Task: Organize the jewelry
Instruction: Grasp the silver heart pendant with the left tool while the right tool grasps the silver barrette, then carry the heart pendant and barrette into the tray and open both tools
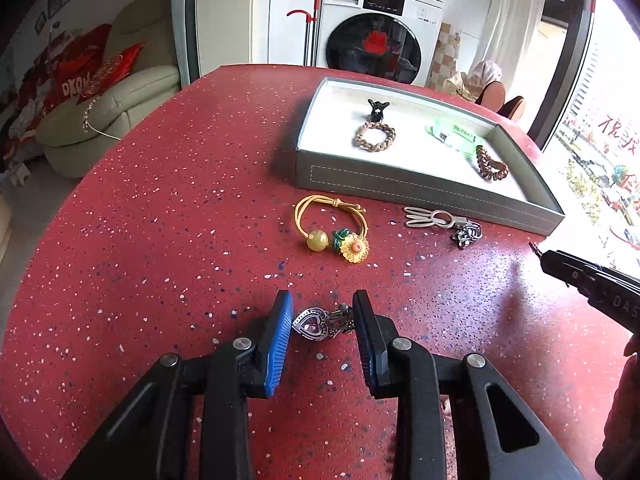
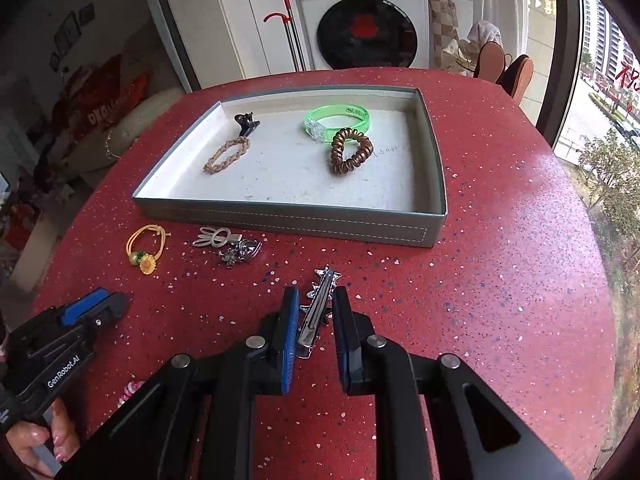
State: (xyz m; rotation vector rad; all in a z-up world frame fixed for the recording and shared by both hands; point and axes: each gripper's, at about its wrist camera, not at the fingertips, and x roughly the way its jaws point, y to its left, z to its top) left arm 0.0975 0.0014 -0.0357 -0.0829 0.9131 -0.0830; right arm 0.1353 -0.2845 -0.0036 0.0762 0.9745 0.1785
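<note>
A grey tray (image 1: 420,188) (image 2: 280,222) holds a black claw clip (image 1: 377,109), a braided beige tie (image 1: 375,136), a green bangle (image 2: 336,118) and a brown spiral tie (image 2: 351,150). My left gripper (image 1: 323,312) is open, its jaws on either side of a silver heart clip (image 1: 316,323) on the table. My right gripper (image 2: 316,304) is open, its jaws on either side of a silver star barrette (image 2: 316,308). A yellow sunflower hair tie (image 1: 334,228) (image 2: 146,246), a silver rabbit clip (image 1: 432,218) (image 2: 216,237) and a silver flower clip (image 1: 466,234) (image 2: 240,253) lie in front of the tray.
The round red speckled table (image 1: 160,220) drops off at its edges. A small pink item (image 2: 130,392) lies near the left hand. The right gripper's body shows at the left wrist view's right edge (image 1: 592,284). A washing machine (image 2: 360,16) stands behind.
</note>
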